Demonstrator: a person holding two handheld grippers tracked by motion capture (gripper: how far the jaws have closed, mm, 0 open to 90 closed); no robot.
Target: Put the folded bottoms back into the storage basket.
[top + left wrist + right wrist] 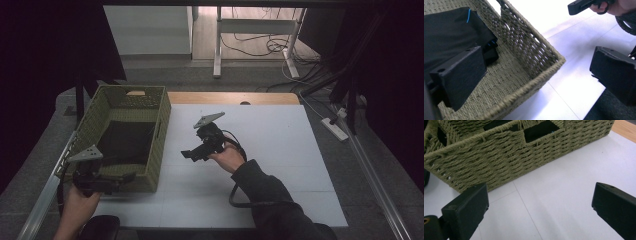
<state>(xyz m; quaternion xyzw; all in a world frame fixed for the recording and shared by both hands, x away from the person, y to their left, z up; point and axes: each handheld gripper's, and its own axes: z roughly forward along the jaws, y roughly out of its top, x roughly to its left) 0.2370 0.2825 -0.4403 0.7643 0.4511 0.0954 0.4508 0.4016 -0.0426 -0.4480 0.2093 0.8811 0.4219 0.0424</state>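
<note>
Woven basket [159, 131] on bench [280, 150], black cloth [125, 142] inside | left hand-held gripper [131, 177] spread astride basket's near corner, likely going for cloth | right hand-held gripper [186, 154] spread, beside basket, empty

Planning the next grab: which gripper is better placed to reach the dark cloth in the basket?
Left. The left gripper sits open at the basket near corner, one jaw already above the dark cloth. The right gripper is open over bare table, outside the wall.

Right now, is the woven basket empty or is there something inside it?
Not empty. The green woven basket holds a black folded cloth item lying flat on its bottom; a thin blue stitch shows on it in the left gripper view.
</note>
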